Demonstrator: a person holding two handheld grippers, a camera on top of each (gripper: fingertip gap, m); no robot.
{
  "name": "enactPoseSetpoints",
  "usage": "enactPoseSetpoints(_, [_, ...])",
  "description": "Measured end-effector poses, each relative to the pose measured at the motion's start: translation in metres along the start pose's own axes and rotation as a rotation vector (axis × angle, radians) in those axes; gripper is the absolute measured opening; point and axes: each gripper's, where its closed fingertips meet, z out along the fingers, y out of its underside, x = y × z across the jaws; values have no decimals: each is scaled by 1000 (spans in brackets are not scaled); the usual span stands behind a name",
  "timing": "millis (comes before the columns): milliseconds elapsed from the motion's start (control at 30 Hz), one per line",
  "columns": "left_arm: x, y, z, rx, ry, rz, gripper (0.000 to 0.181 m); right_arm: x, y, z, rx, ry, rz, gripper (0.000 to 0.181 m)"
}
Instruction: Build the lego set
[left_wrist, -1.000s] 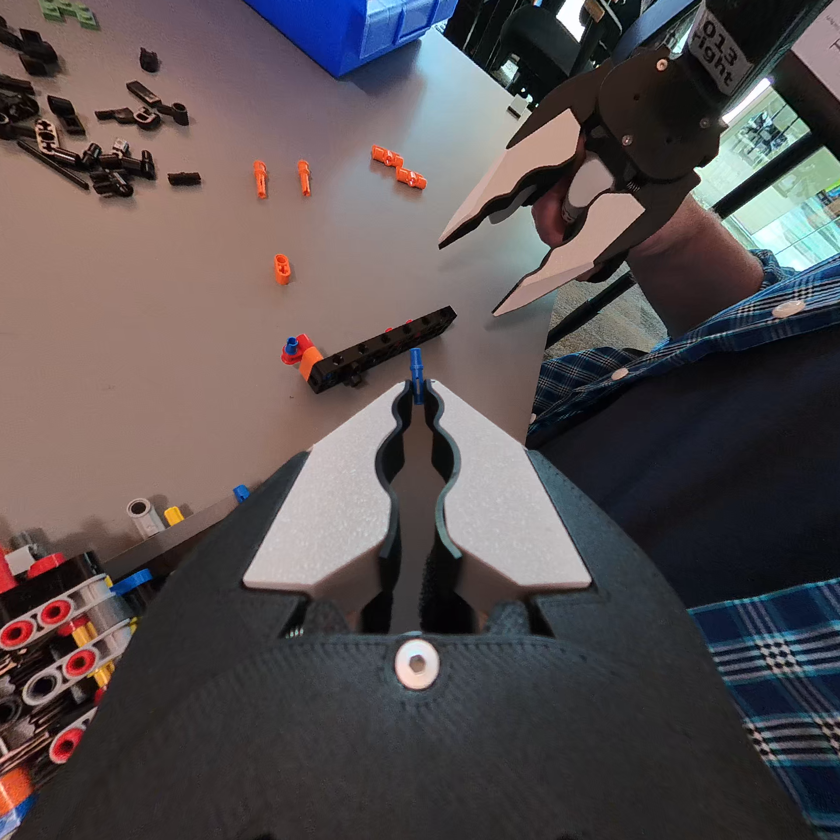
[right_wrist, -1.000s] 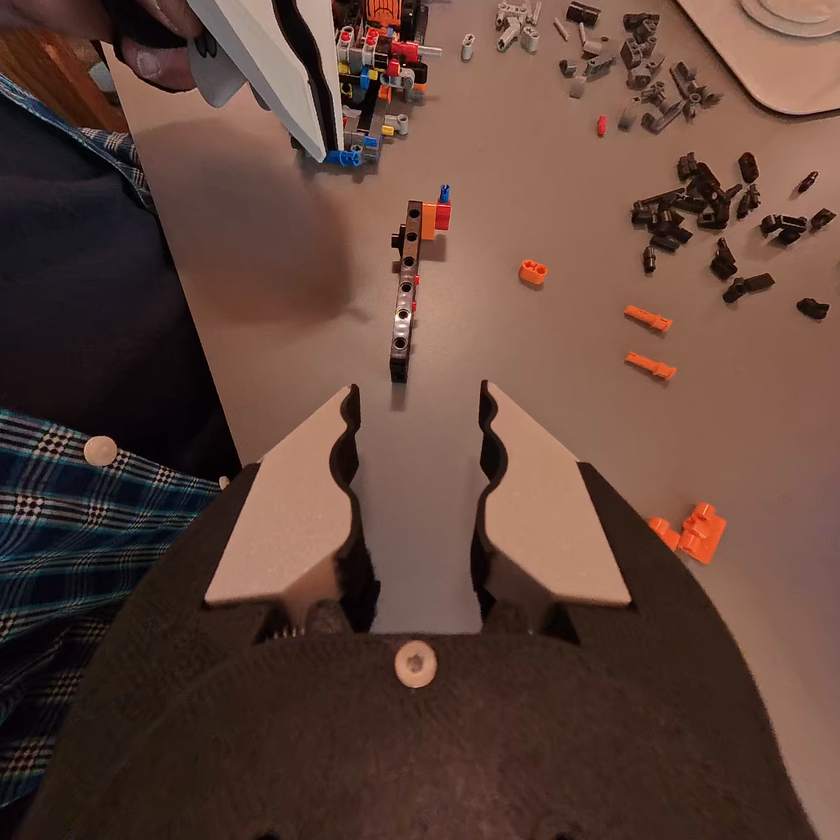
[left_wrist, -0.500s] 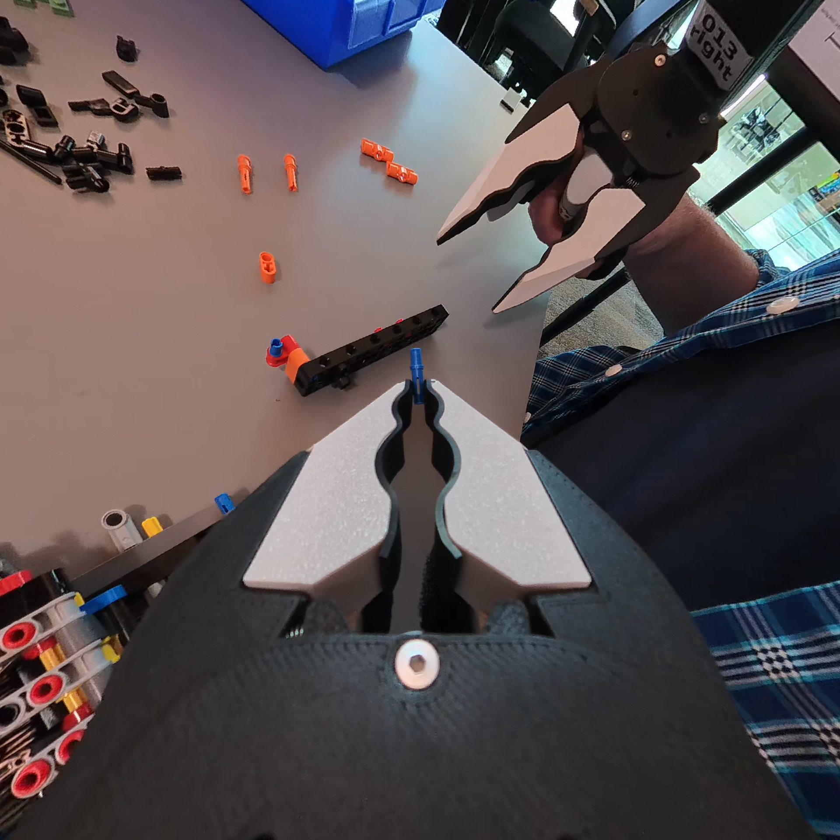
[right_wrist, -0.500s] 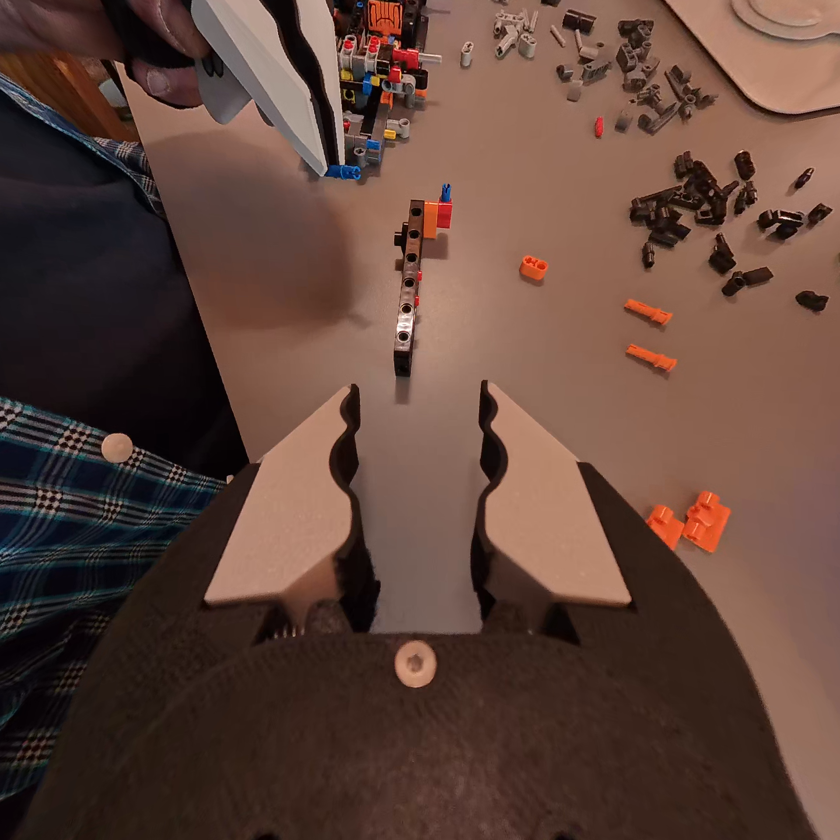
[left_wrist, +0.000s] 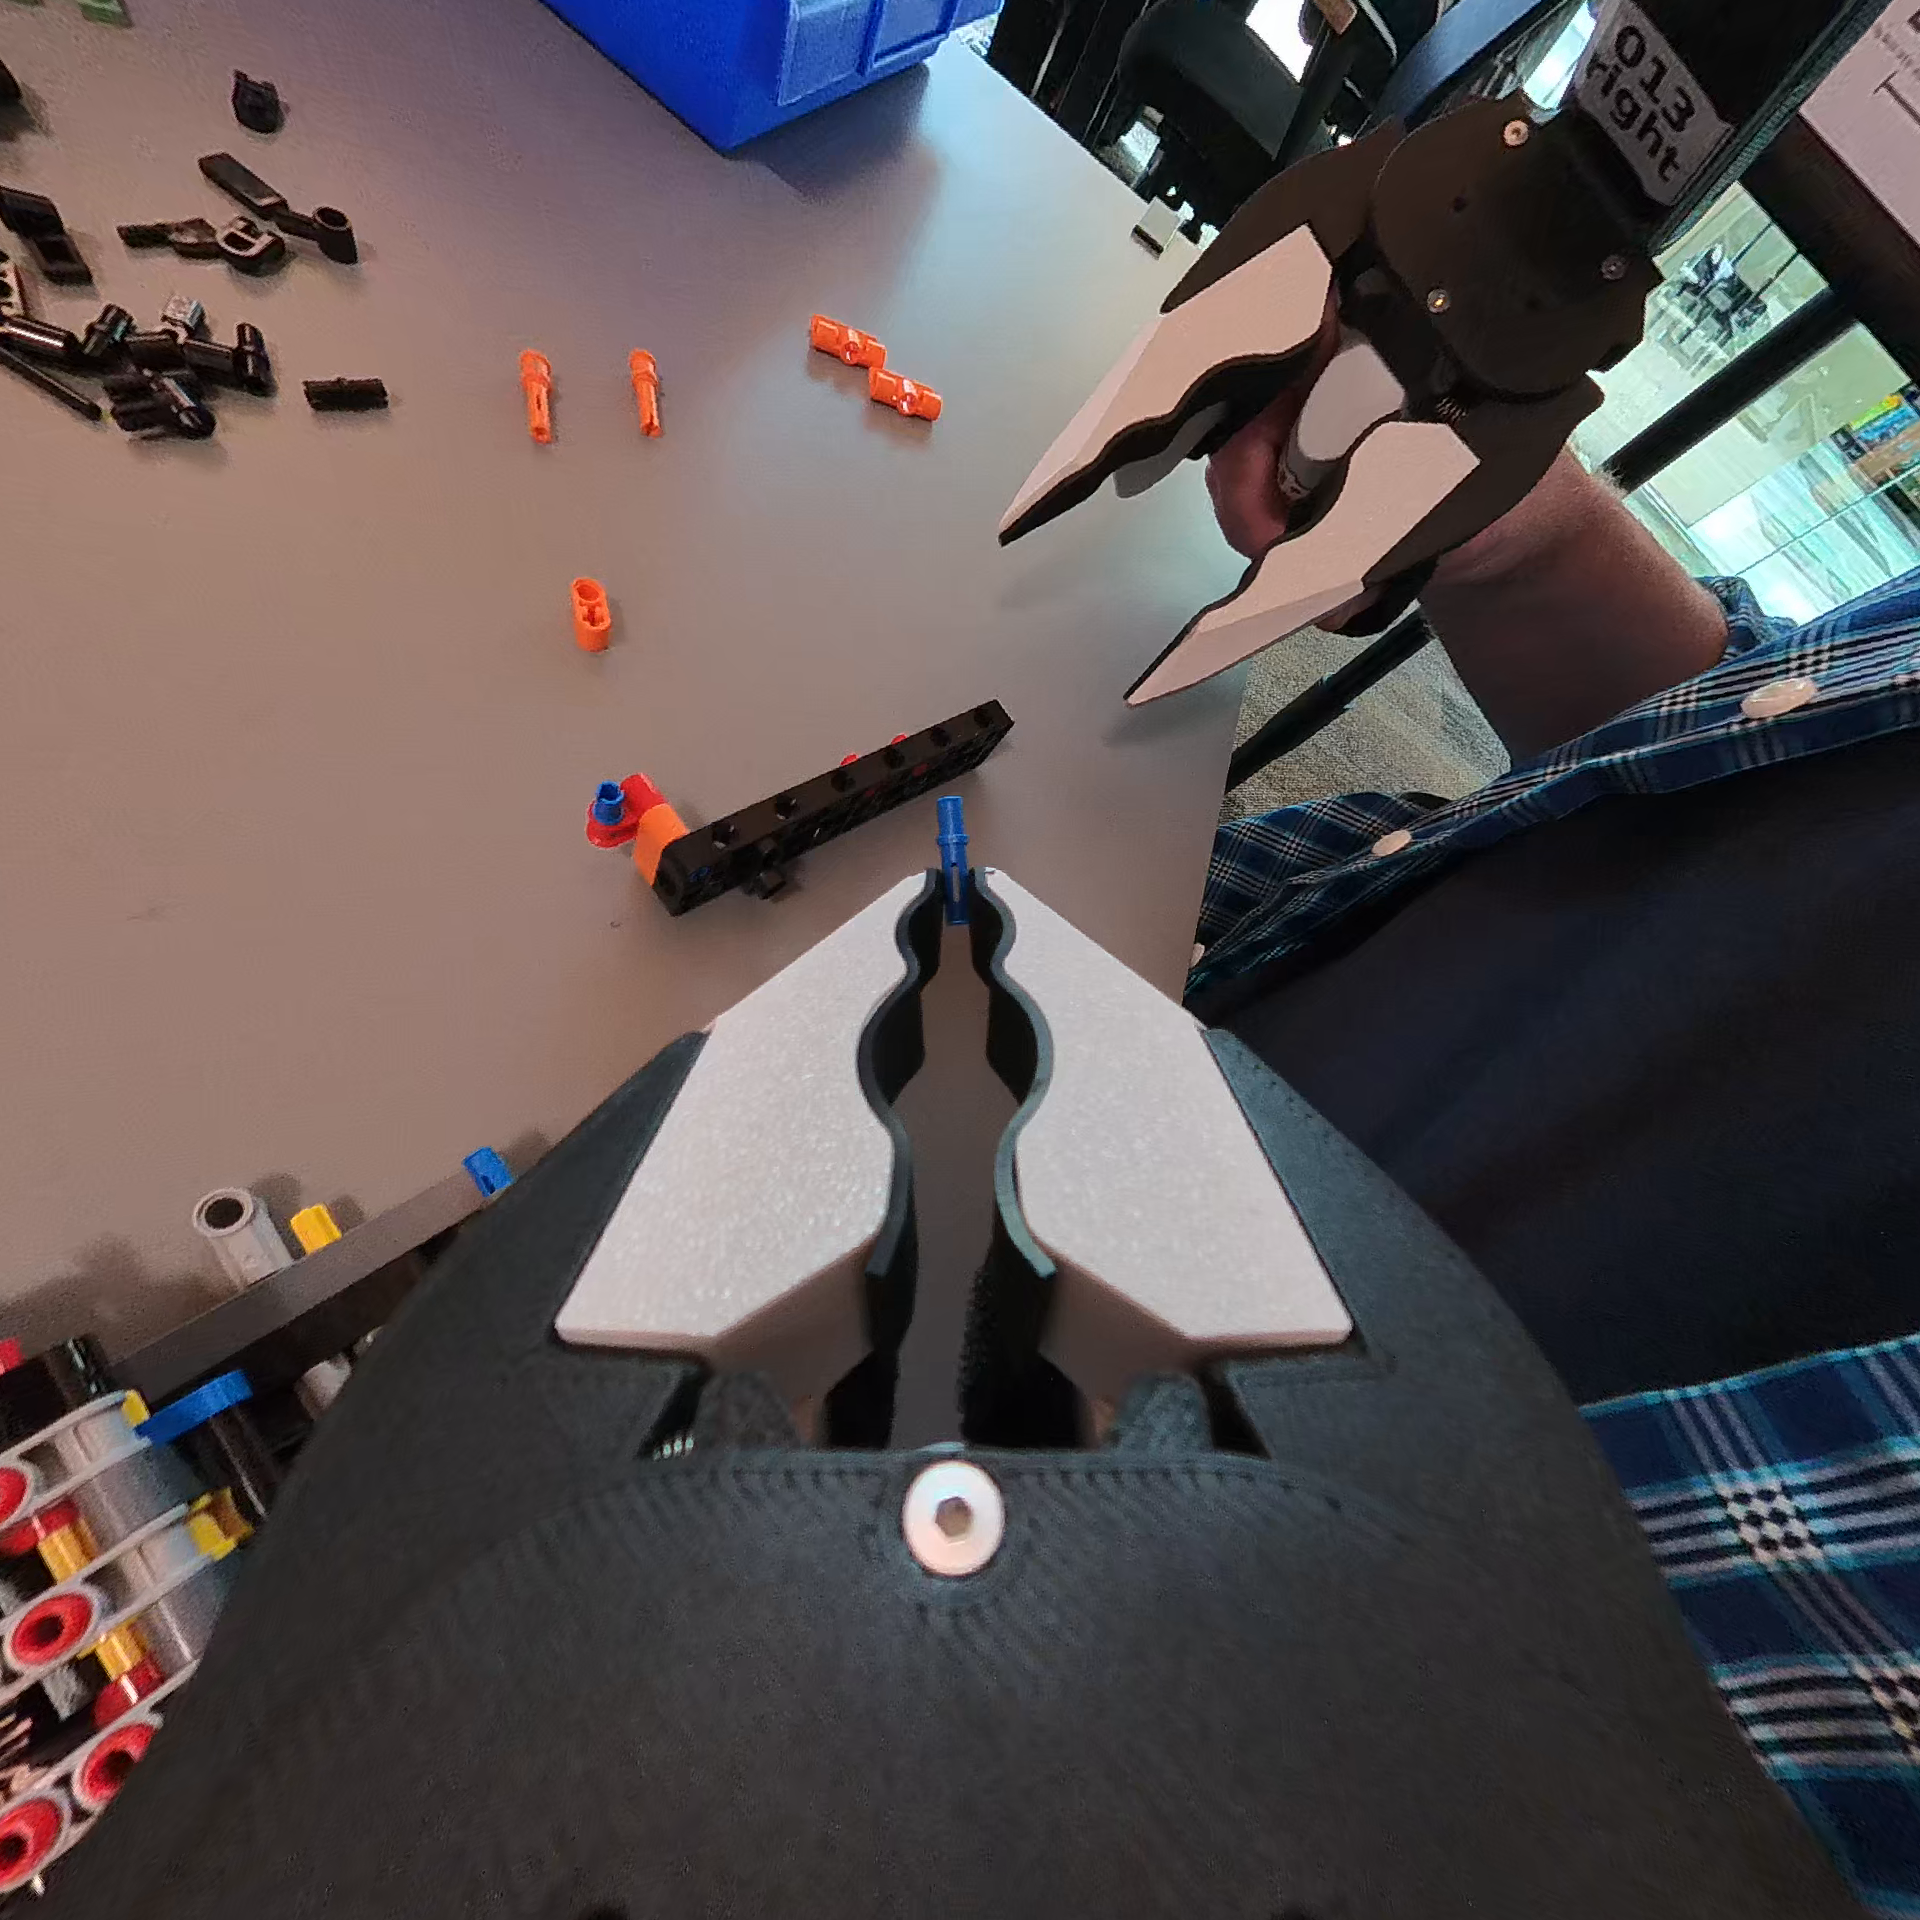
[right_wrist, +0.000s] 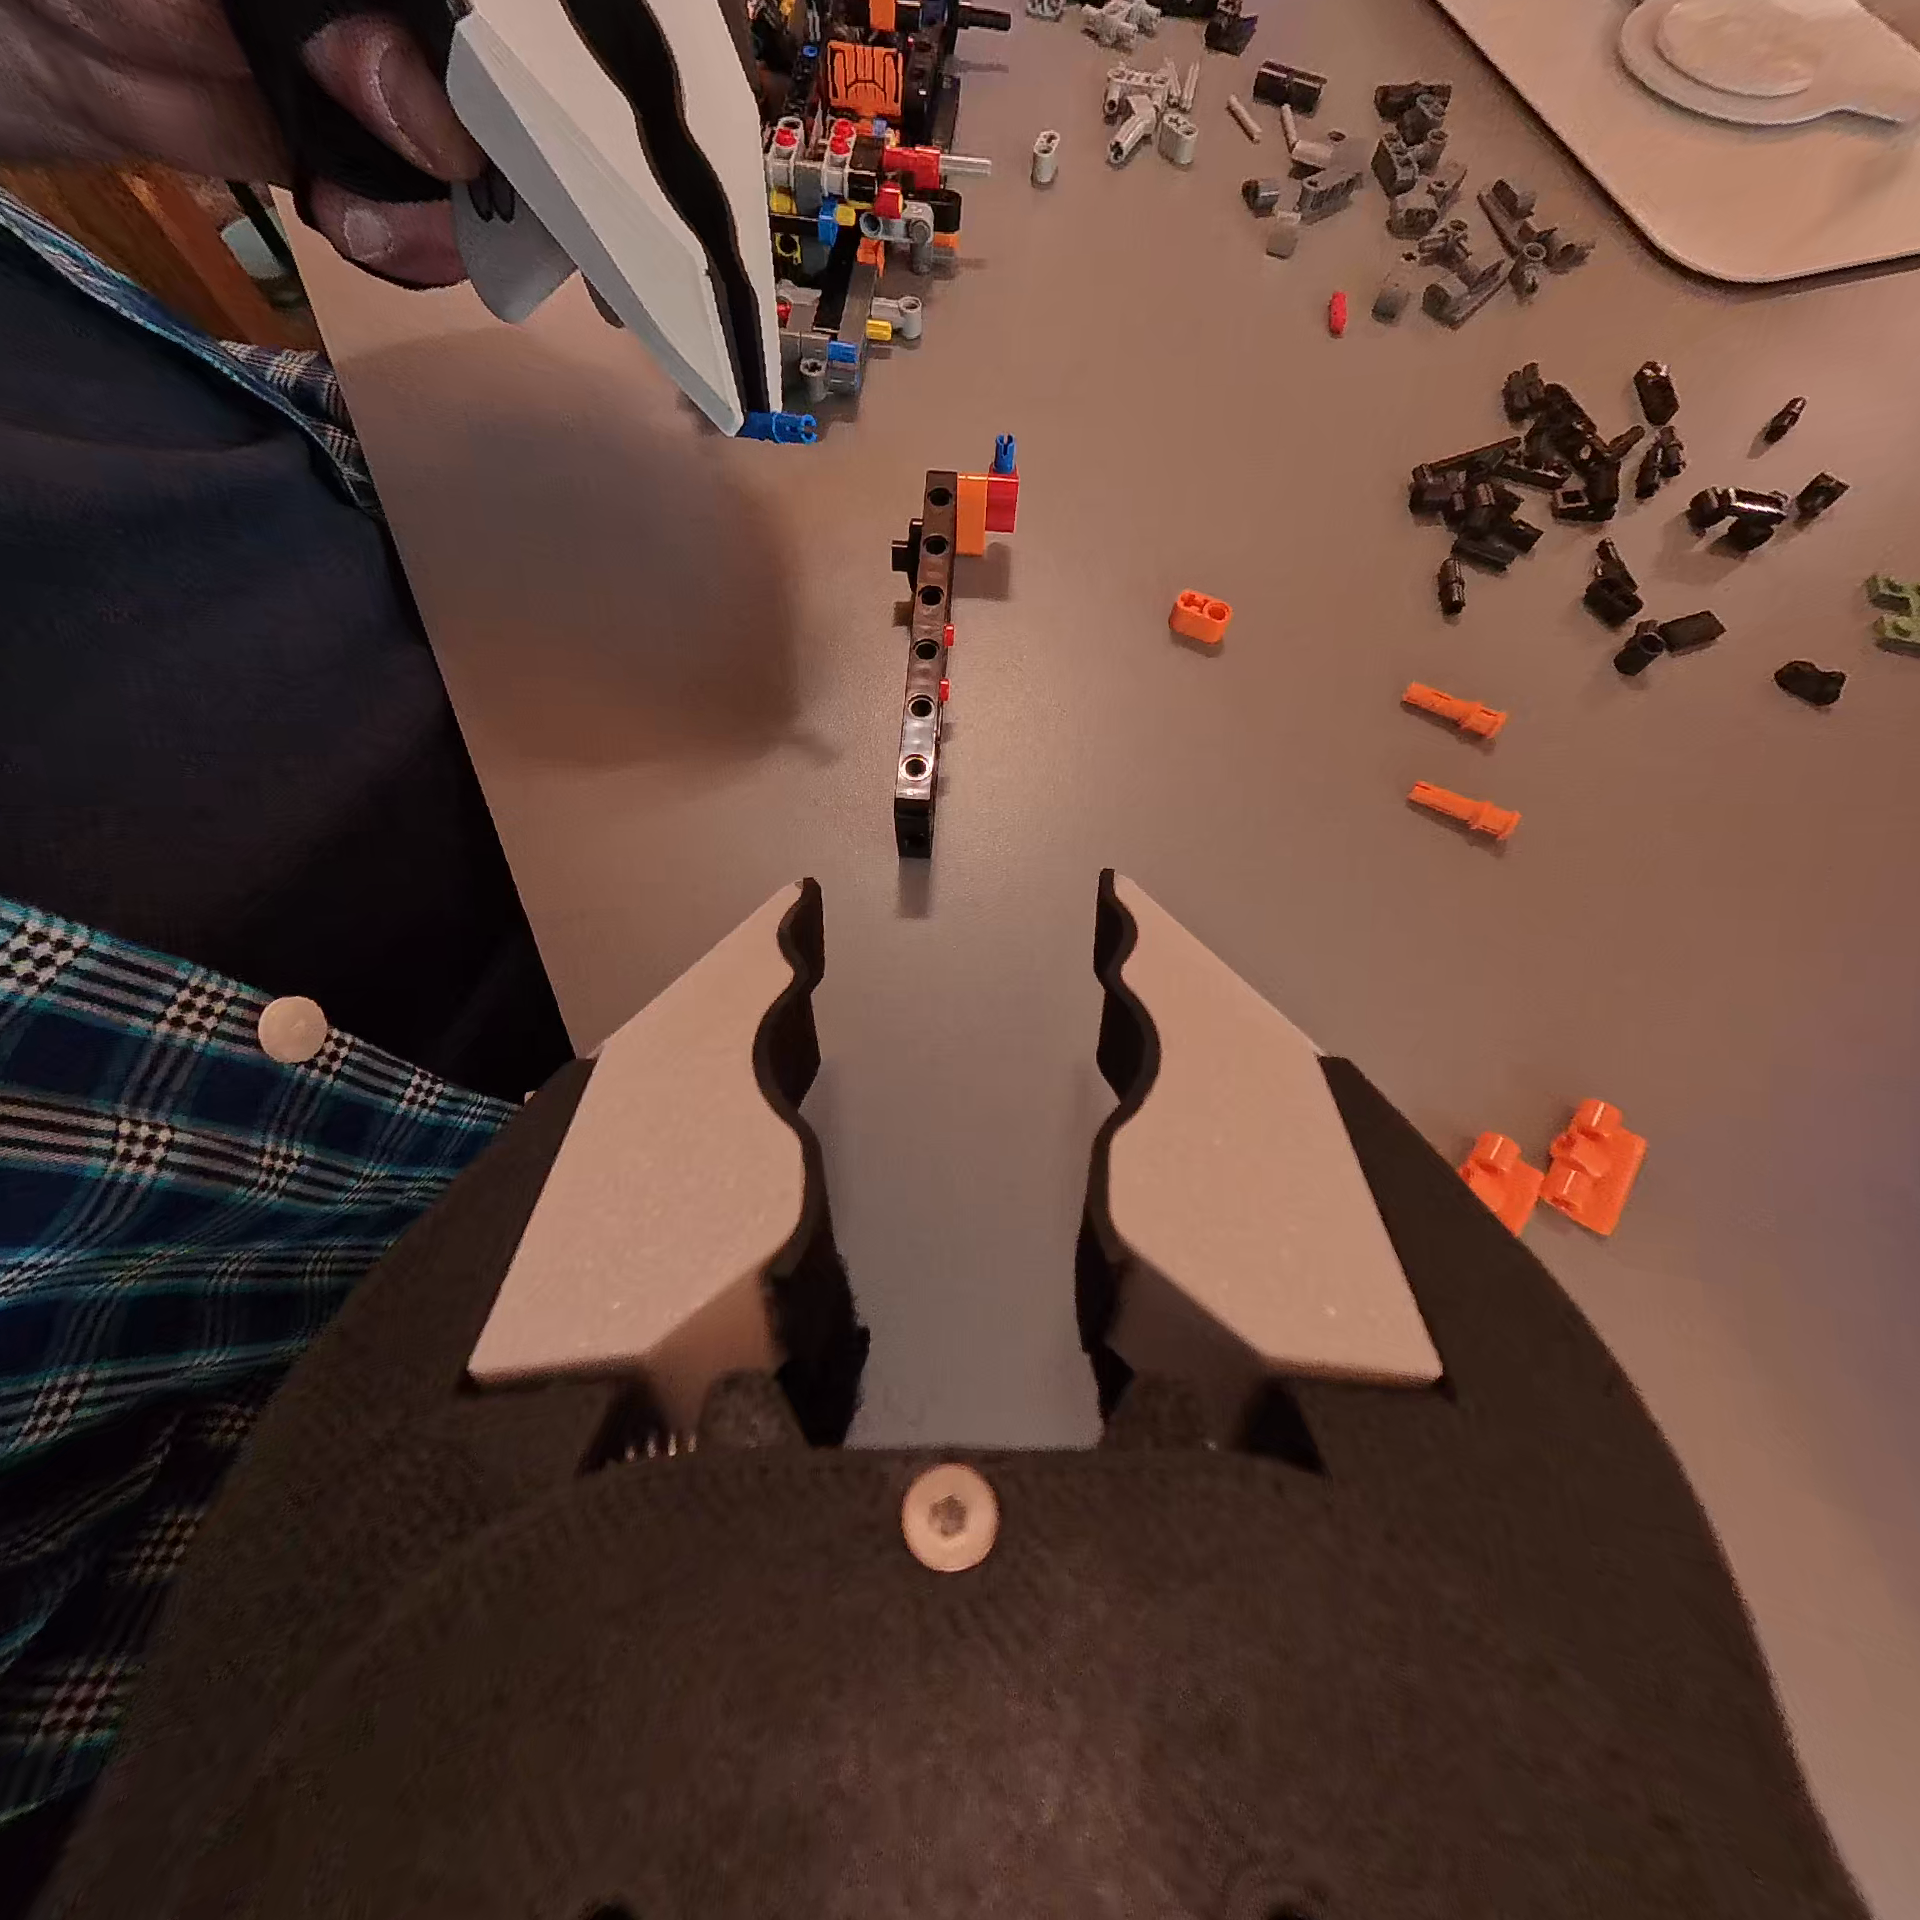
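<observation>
My left gripper (left_wrist: 951, 878) is shut on a small blue pin (left_wrist: 950, 844), held above the table near its front edge. The pin also shows at that gripper's tips in the right wrist view (right_wrist: 779, 426). A black beam with holes (left_wrist: 831, 805) lies on the grey table, with an orange and red piece and a blue pin (left_wrist: 623, 816) at its far end. In the right wrist view the beam (right_wrist: 923, 665) lies straight ahead. My right gripper (right_wrist: 958, 883) is open and empty, just short of the beam's near end. It also shows in the left wrist view (left_wrist: 1070, 603).
A partly built model (right_wrist: 862, 208) stands behind the left gripper, also at the left wrist view's lower left (left_wrist: 94, 1538). Loose orange pieces (right_wrist: 1455, 758), (right_wrist: 1558, 1169), black parts (right_wrist: 1558, 488) and grey parts (right_wrist: 1403, 208) are scattered. A blue bin (left_wrist: 769, 52) stands far off. Across from one pair of fingers to the other is roughly 11 cm.
The left gripper has shifted a little with the blue pin still in it. The right gripper stays open and has edged slightly toward the beam.
</observation>
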Motion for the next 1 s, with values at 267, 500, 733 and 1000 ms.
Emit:
enactPoseSetpoints(267, [6,1,2,-7,7,2,4,-2,6,-3,1,-3,24,51])
enactPoseSetpoints(500, [8,6,4,-16,11,-4,4,-8,21,-5,-13,-19,84,51])
enactPoseSetpoints(733, [13,5,8,-7,49,-54,4,-12,28,-3,-27,4,122,52])
enactPoseSetpoints(1000, [29,-2,13,69,224,-213,3,-14,20,-19,3,95,100,51])
